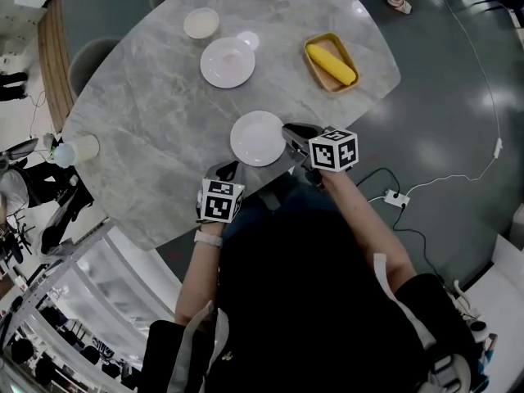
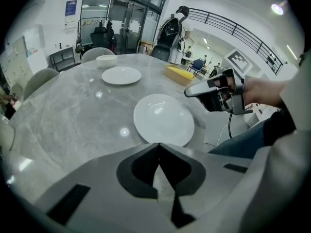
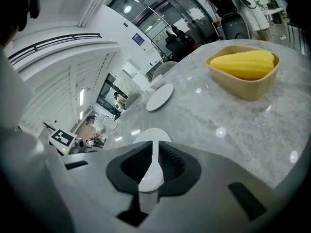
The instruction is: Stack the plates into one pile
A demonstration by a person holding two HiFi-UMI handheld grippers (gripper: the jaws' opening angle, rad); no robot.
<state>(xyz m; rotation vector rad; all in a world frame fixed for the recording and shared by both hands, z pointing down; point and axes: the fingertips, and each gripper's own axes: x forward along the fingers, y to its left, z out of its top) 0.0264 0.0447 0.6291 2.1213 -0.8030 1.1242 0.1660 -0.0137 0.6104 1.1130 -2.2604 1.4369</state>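
Observation:
Three white dishes sit on the grey marble table (image 1: 155,121). The nearest plate (image 1: 255,139) (image 2: 164,119) lies close to the front edge. My right gripper (image 1: 288,132) (image 3: 154,142) is shut on that plate's right rim, and the white edge shows between its jaws. A second plate (image 1: 228,61) (image 2: 121,75) (image 3: 160,97) lies farther back, with a small bowl-like dish (image 1: 201,23) (image 2: 106,59) behind it. My left gripper (image 1: 229,169) (image 2: 158,145) hovers at the table's front edge, just short of the near plate, shut and empty.
A wooden tray (image 1: 315,74) (image 3: 245,89) holding a yellow corn-shaped item (image 1: 332,62) (image 3: 243,64) stands at the back right. A small clear lid-like disc (image 1: 247,40) lies beside the second plate. A white cup (image 1: 82,147) stands at the table's left edge. Chairs surround the far side.

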